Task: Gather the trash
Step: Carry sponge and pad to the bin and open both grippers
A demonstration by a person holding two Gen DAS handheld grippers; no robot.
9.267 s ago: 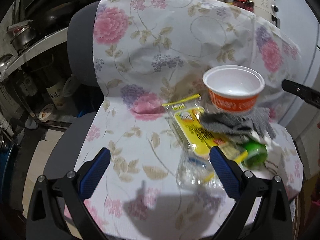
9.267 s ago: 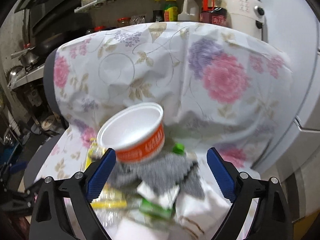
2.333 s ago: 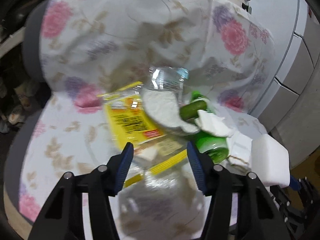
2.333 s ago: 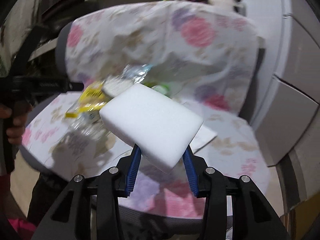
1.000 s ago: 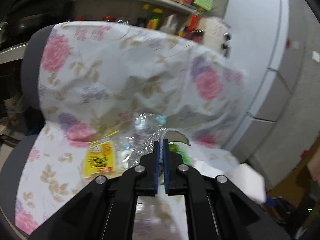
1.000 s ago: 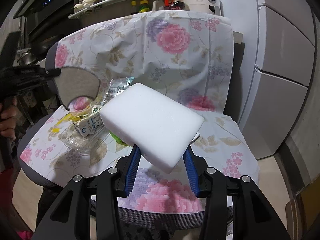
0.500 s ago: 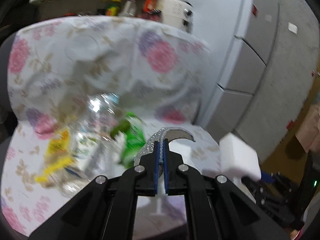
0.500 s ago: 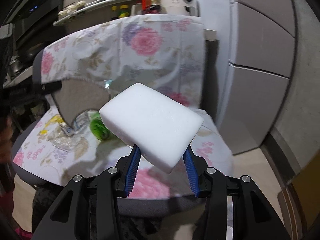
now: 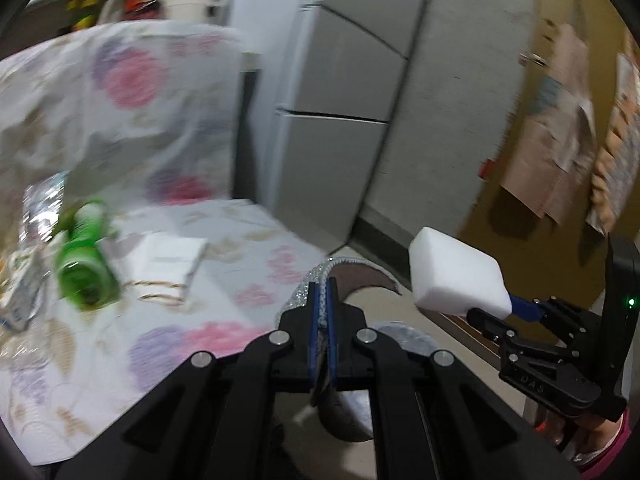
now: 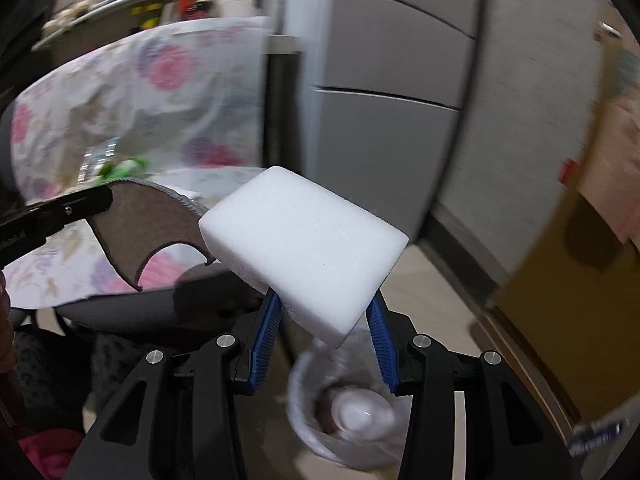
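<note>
Foam and fabric leave the chair: the right gripper (image 10: 324, 332) pinches a white foam block (image 10: 304, 248), a smooth, matte slab with rounded corners, its blue ribbed fingers (image 10: 266, 330) pressed against the two sides of the near end. The block's long axis runs forward and up from the jaws, tilted toward the left. Below it on the floor stands a bin lined with a clear bag (image 10: 348, 416), something pale and round inside, blurred.

The left gripper (image 9: 322, 312) has its jaws pressed together on a thin grey fabric scrap (image 9: 352, 276), a curved piece with a glittery stitched edge and a crescent cut-out. The scrap arcs up and to the right from the fingertips, off the front edge of the chair.

Behind, a flower-print cloth (image 9: 132, 92) drapes the chair (image 10: 120, 312). On the seat lie a green plastic bottle (image 9: 86, 264) on its side, a folded white paper packet (image 9: 170, 260) and crinkled clear wrapping (image 9: 40, 200), all blurred.
</note>
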